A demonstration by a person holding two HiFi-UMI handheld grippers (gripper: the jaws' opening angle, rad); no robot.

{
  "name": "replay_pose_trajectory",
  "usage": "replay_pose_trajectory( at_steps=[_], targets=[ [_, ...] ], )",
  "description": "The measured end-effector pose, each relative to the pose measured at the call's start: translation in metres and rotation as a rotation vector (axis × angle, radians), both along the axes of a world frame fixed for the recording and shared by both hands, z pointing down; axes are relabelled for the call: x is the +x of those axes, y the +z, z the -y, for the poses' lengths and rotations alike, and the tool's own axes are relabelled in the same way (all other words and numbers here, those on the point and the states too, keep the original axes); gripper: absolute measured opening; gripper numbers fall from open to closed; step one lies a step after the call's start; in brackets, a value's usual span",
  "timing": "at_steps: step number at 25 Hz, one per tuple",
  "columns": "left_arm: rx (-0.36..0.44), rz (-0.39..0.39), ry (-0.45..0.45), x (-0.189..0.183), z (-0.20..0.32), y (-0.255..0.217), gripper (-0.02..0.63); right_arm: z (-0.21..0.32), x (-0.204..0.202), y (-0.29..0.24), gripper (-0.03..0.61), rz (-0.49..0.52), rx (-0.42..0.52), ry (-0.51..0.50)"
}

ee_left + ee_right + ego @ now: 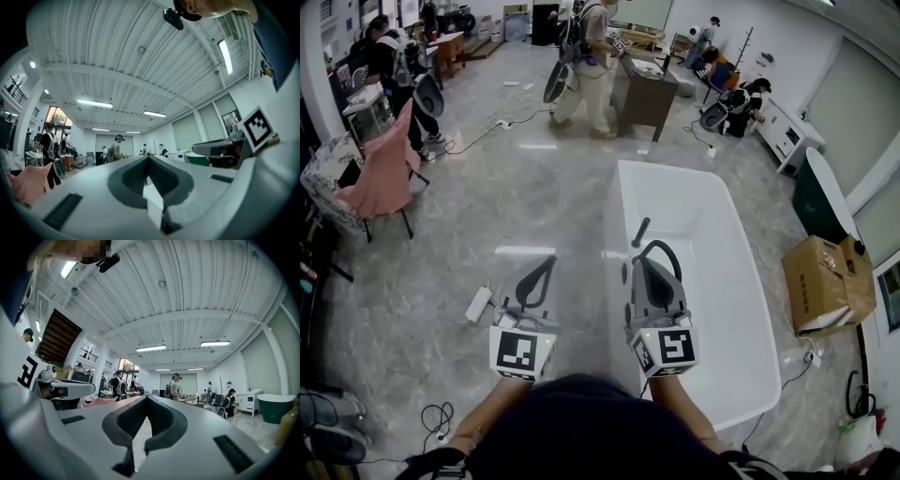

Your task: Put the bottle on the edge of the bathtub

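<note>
Grey marbled floor [516, 206] is spreading beneath you. You are holding the left tool [550, 262] and the right tool [655, 247] closed and empty. Just ahead of the right tool, what looks like the dark bottle [640, 232] is standing on the white bathtub [621, 202] edge.

Rig's pretty plain: left gripper [148, 157] and right gripper [146, 398] are both pale grey plastic shells with dark ribbed pads inside. Each carries a white cube [523, 352] printed with black square markers. Person's wearing a dark top [581, 427].
</note>
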State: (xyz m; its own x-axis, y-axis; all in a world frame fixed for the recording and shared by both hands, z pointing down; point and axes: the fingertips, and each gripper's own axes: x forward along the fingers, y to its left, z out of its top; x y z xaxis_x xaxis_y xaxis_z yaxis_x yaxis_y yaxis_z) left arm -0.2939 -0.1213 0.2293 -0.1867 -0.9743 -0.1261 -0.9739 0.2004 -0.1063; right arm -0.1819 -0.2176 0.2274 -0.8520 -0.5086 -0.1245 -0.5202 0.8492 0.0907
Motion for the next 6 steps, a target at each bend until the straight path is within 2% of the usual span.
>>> replay_pose_trajectory(
  at_steps=[6],
  targets=[
    [0.011, 0.019, 0.006, 0.000, -0.005, 0.013, 0.000, -0.009, 0.002, 0.013, 0.017, -0.016, -0.006, 0.003]
  ],
)
